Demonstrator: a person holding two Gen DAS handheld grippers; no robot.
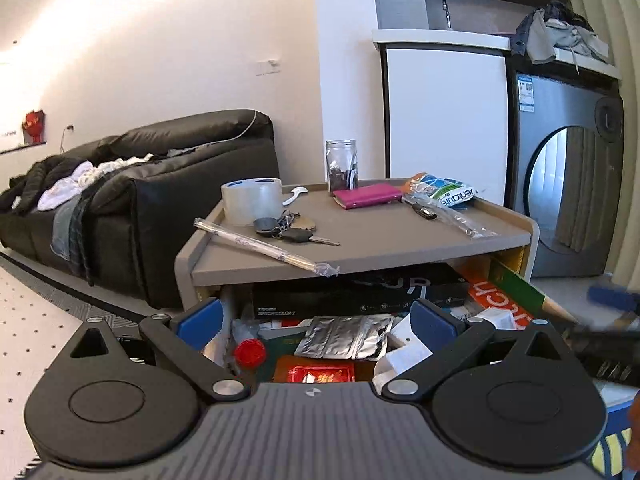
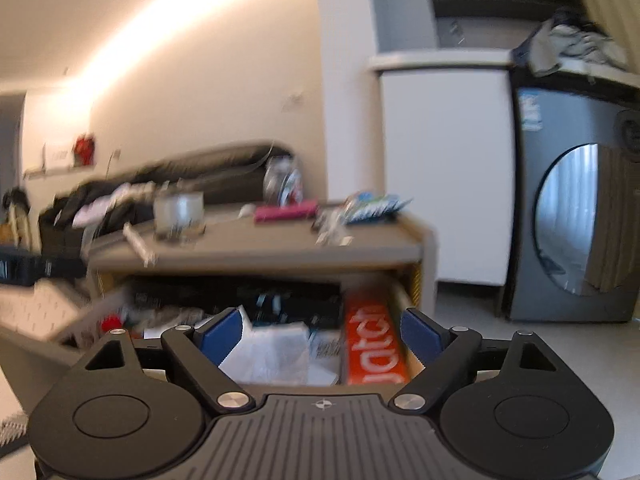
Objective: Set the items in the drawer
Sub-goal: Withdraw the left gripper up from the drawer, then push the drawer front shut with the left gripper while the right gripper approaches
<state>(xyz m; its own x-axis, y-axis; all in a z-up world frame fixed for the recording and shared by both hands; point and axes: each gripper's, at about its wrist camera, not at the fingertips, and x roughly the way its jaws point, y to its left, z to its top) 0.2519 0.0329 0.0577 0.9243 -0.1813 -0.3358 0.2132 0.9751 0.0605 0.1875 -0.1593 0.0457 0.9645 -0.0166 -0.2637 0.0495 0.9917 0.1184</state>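
Left gripper [image 1: 316, 322]: jaws apart, empty, over the open drawer [image 1: 516, 280].
Right gripper [image 2: 322, 334]: jaws apart, empty, above the same drawer; view blurred.
Drawer: pulled out under the tabletop [image 1: 384, 240], crammed with foil packets [image 1: 344, 336], red-capped tube [image 1: 250, 354], orange box [image 1: 496, 300].
Tabletop: held tape roll [image 1: 252, 200], keys [image 1: 292, 232], pink wallet [image 1: 368, 195], glass jar [image 1: 342, 164], snack bag [image 1: 444, 194], wrapped chopsticks [image 1: 264, 246].

The whole right wrist view is smeared by motion, so the small items on the grey low table [image 2: 260, 248] cannot be identified there. Under this table top, the back part of the open crowded drawer [image 1: 360, 304] is hidden, and the black box [image 1: 352, 292] lettering is partly covered.
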